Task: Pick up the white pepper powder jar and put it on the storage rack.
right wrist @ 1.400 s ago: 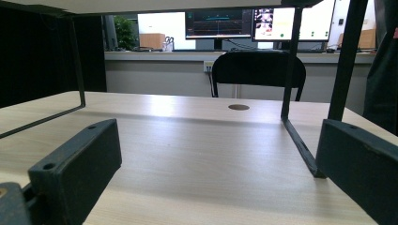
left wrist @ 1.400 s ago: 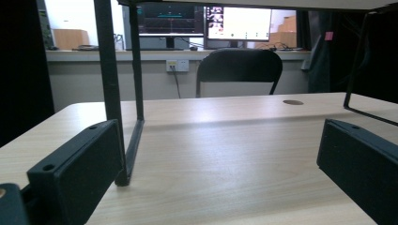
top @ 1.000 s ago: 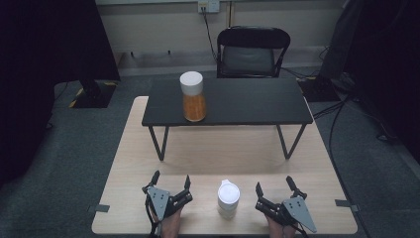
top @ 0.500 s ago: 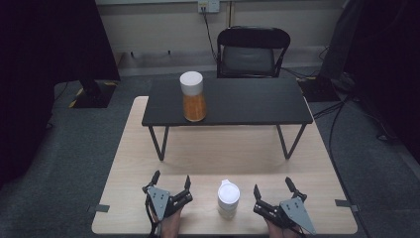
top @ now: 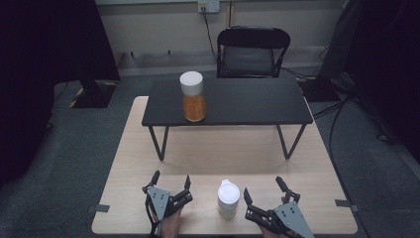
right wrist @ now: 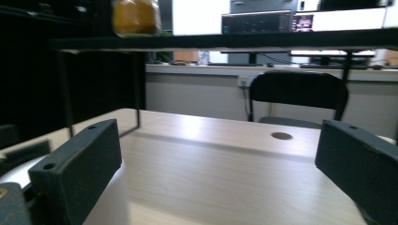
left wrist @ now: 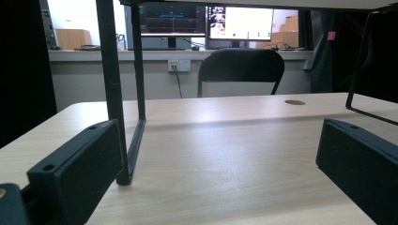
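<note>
White cup (top: pixel 228 199) with a lid, upright on the near edge of the pale wooden desk (top: pixel 223 148), at about 6 o'clock of the desk top in the high view. Sits between the two grippers, just beside the right one, a little farther from the left.

Left gripper (top: pixel 172 182) at roughly 9 o'clock from the cup, held low over the desk, jaws spread wide apart with nothing between them. Same seen in the left gripper view (left wrist: pixel 220 159): two black jaws far apart, bare wood between, a leg of the black stand (left wrist: pixel 112 89) rising just past the left jaw.

Right gripper (top: pixel 263 191) at about 3 o'clock from the cup, angled toward 11 o'clock, jaws likewise wide apart and empty, not touching the cup. In the right gripper view (right wrist: pixel 216 164), a pale rounded shape at lower left beside the left jaw, probably the cup (right wrist: pixel 19 176), though too blurred to be certain.

Black stand (top: pixel 228 101), a low raised shelf on thin legs, across the far half of the desk at 12 o'clock. On it, toward its left end, an upright jar (top: pixel 192 96) with a white cap and orange contents, well apart from the cup and both grippers; its orange base visible at top left of the right gripper view (right wrist: pixel 136 16).

Black chair (top: pixel 253 52) beyond the desk at 12 o'clock, against the wall.
</note>
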